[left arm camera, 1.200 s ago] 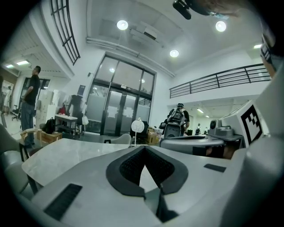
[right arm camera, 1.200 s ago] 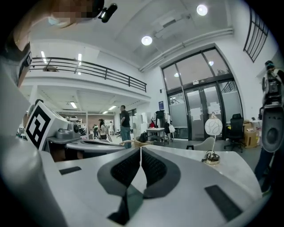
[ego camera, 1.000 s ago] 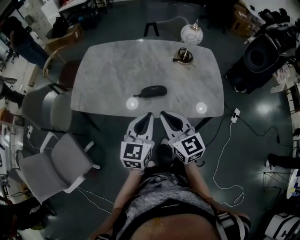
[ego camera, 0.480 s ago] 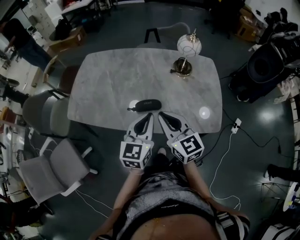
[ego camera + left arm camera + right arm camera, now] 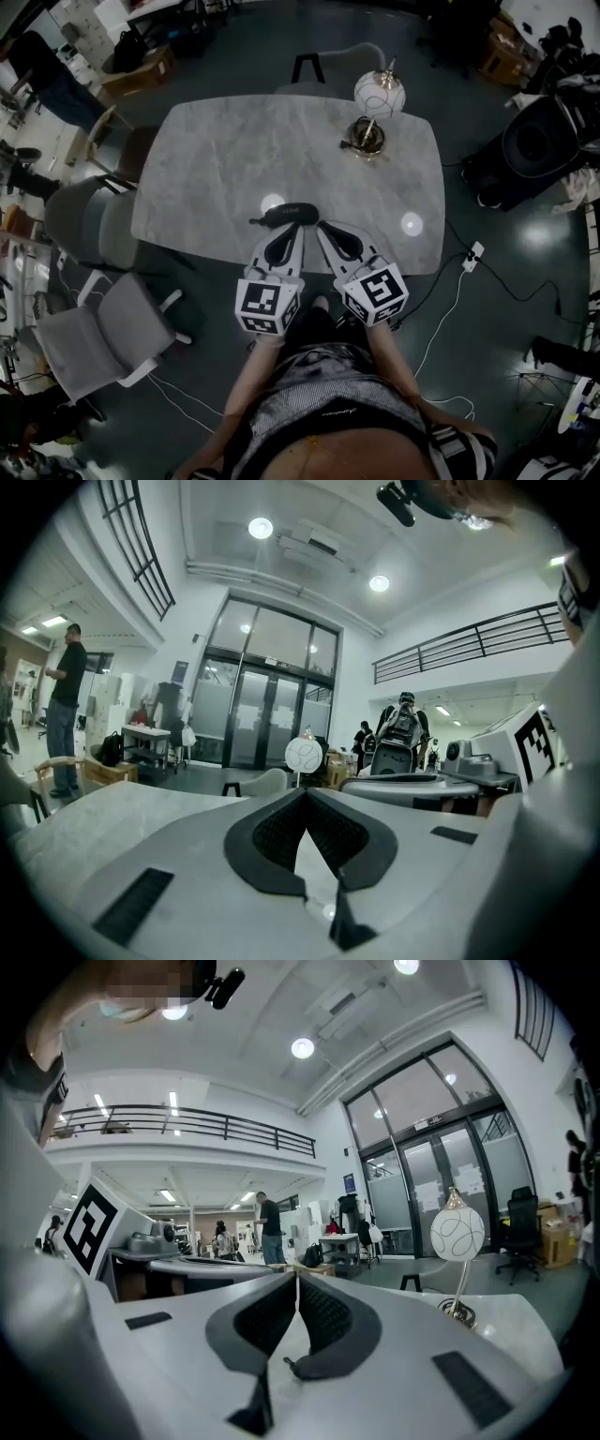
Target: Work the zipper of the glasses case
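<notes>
The glasses case (image 5: 291, 215), a dark oblong pouch, lies near the front edge of the grey marble table (image 5: 225, 159), a small tab sticking out of its left end. My left gripper (image 5: 298, 228) is shut and empty, its tip just at the case's near side. Beside it, my right gripper (image 5: 322, 228) is also shut and empty, its tip by the case's right end. In the left gripper view the jaws (image 5: 305, 795) meet over pale tabletop. In the right gripper view the shut jaws (image 5: 296, 1277) frame a dark rounded shape (image 5: 319, 1366) low in their gap.
A table lamp with a white globe (image 5: 379, 94) and brass base (image 5: 365, 137) stands at the table's far right. Grey chairs (image 5: 103, 328) sit to the left of the table. A white cable (image 5: 450, 309) runs over the floor at the right. People stand far off in the hall.
The table and case have come closer to me. The case now lies right at both gripper tips instead of well beyond them. Both grippers stay shut.
</notes>
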A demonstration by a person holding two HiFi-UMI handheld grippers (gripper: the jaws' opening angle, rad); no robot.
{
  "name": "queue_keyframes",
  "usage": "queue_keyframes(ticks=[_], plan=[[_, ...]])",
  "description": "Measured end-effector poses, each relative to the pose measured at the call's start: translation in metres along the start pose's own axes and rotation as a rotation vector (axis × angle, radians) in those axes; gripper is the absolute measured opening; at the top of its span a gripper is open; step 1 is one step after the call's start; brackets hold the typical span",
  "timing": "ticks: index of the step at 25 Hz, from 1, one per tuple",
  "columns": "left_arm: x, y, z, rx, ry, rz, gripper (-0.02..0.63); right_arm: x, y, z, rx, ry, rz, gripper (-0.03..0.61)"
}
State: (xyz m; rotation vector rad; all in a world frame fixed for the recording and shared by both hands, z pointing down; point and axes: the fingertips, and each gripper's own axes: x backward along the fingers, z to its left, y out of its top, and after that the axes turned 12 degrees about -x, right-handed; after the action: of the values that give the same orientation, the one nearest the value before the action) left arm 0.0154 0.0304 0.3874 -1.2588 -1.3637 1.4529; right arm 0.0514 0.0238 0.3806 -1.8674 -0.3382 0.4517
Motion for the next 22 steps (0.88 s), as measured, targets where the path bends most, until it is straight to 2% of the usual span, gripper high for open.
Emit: queue_keyframes(ticks=[8,16,22], plan=[[-0.027,0.004,0.019,0.006,-0.092,-0.021,0.0,-0.021,0.008,-0.017,-0.014,-0.082,-0.033,0.063],[-0.056,0.01,0.068,0.022,-0.182,-0.05,0.0,-0.066,0.021,-0.029,-0.005,-0.172,-0.042,0.063],[-0.073,0.015,0.107,0.043,-0.252,-0.103,0.0,-0.099,0.023,-0.037,-0.014,-0.246,-0.038,0.063]])
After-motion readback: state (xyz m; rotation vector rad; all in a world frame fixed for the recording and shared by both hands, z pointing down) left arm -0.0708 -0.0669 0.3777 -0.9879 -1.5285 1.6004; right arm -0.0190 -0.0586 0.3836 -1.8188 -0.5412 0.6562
